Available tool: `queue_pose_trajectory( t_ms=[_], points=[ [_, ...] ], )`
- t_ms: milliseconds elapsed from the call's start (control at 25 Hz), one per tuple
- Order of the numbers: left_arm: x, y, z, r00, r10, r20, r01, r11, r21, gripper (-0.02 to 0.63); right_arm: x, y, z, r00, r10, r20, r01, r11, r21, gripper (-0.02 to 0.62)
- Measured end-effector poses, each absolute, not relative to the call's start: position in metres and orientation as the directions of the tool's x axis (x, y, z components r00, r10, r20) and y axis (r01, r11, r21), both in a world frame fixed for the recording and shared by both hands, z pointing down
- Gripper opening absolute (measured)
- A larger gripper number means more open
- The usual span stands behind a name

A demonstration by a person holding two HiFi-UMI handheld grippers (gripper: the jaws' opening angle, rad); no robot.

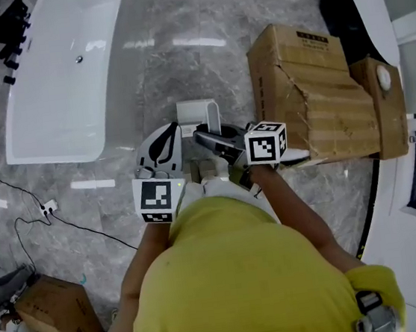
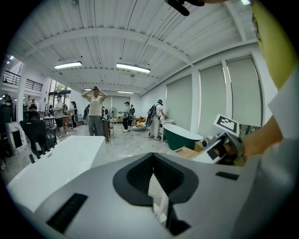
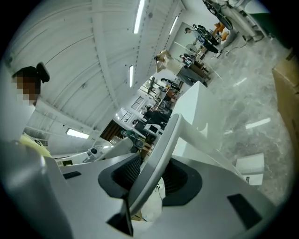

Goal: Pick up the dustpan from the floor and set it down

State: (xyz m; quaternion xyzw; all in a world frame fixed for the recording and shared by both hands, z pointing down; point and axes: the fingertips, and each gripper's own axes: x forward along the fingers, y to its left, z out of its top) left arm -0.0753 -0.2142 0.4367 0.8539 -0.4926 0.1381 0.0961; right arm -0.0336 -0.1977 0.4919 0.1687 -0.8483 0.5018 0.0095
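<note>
Pinching the dustpan [image 3: 164, 137] by its long pale handle, the right gripper [image 3: 150, 175] has both jaws closed against the strip, one pad on each face. The handle runs straight out from between the pads, its long axis in line with the jaws, and widens beyond them. The pan end cannot be made out.

Both grippers hang over the marble floor [image 1: 178, 45] just beside the cardboard box [image 1: 311, 89], on the side of it that faces the white bathtub [image 1: 61, 74]. The right one is nearer the box. The left gripper [image 2: 154, 177] has its jaws drawn together to a thin slit with nothing gripped between them, and it sits beyond the right gripper from the box.

By the look of it the lift is done and only the setting down is left. That move turns on the right gripper alone. Its view shows the floor off to one side, so the handle seems tilted, and the pan end would need to meet the open floor between box and bathtub before the jaws let go.
</note>
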Motion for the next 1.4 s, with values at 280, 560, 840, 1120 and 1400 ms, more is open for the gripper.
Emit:
queue_pose_trajectory(
  t_ms=[280,560,840,1120,1400],
  points=[
    [-0.070,-0.212,0.430,0.473,-0.823,0.316,-0.870,-0.493,0.016,0.003,-0.029,-0.190,0.451,-0.936,-0.295,0.191,-0.322,0.503,-0.802,0.149],
    [-0.077,-0.211,0.422,0.465,-0.832,0.302,-0.874,-0.485,0.008,0.003,-0.030,-0.196,0.424,-0.929,-0.331,0.167,-0.326,0.515,-0.793,0.152],
    [-0.081,-0.209,0.420,0.460,-0.835,0.301,-0.876,-0.482,0.004,0.003,-0.030,-0.196,0.416,-0.929,-0.330,0.166,-0.324,0.510,-0.797,0.155],
    [-0.083,-0.212,0.421,0.460,-0.834,0.305,-0.877,-0.481,0.009,0.003,-0.030,-0.196,0.415,-0.928,-0.333,0.165,-0.320,0.493,-0.809,0.156],
    [-0.083,-0.213,0.423,0.463,-0.830,0.311,-0.875,-0.483,0.012,0.003,-0.030,-0.198,0.421,-0.925,-0.338,0.172,-0.326,0.479,-0.815,0.158]
  ],
)
